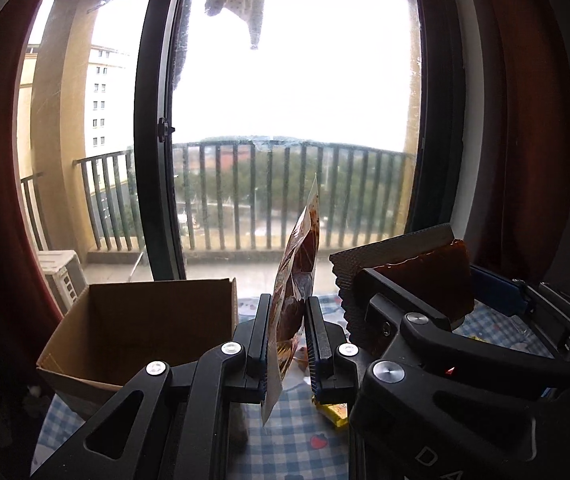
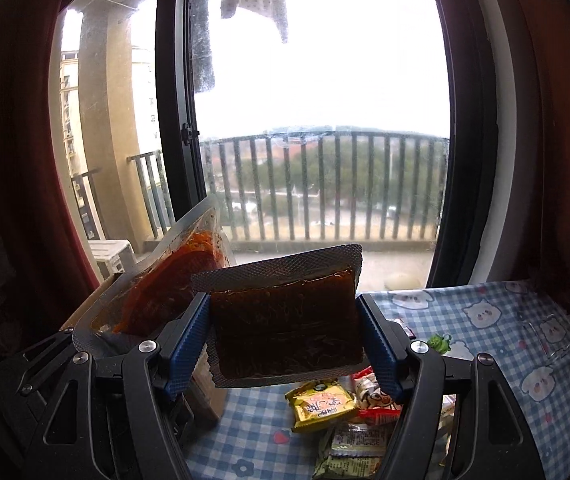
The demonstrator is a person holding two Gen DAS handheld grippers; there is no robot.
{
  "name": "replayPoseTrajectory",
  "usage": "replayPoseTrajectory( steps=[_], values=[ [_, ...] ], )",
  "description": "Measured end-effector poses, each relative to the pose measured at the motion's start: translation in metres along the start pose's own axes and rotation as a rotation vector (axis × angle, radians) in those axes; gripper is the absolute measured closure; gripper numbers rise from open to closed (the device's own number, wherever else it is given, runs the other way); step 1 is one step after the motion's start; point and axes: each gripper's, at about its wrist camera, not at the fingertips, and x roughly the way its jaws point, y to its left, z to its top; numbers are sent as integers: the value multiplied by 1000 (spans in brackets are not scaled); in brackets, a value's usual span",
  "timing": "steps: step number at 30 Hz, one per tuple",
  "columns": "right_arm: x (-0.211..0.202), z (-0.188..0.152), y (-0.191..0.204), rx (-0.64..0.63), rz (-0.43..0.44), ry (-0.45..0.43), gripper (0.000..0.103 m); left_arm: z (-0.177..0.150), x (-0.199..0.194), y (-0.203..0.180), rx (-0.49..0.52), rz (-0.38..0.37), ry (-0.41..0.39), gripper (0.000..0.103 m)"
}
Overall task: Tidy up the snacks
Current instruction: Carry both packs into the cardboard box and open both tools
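My left gripper (image 1: pixel 287 340) is shut on a clear packet of red-brown spicy strips (image 1: pixel 297 276), held upright and edge-on above the table; it also shows in the right wrist view (image 2: pixel 165 284). My right gripper (image 2: pixel 285 344) is shut on a flat vacuum pack of dark brown snack (image 2: pixel 285 320), held across its width; it also shows at the right of the left wrist view (image 1: pixel 421 276). An open cardboard box (image 1: pixel 145 320) stands to the left of my left gripper. Loose snack packets, one yellow (image 2: pixel 323 402), lie on the table below my right gripper.
The table has a blue checked cloth with bear prints (image 2: pixel 525 328). A large window with a black frame (image 1: pixel 153 120) is straight ahead, with a balcony railing beyond. Dark red curtains (image 1: pixel 525 120) hang at both sides.
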Motion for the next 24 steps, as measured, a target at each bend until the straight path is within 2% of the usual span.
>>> replayPoseTrajectory(
  steps=[15, 24],
  values=[
    [67, 21, 72, -44, 101, 25, 28, 8, 26, 83, -54, 133, 20, 91],
    [120, 13, 112, -63, 154, 106, 28, -2, 54, 111, -100, 180, 96, 91]
  ],
)
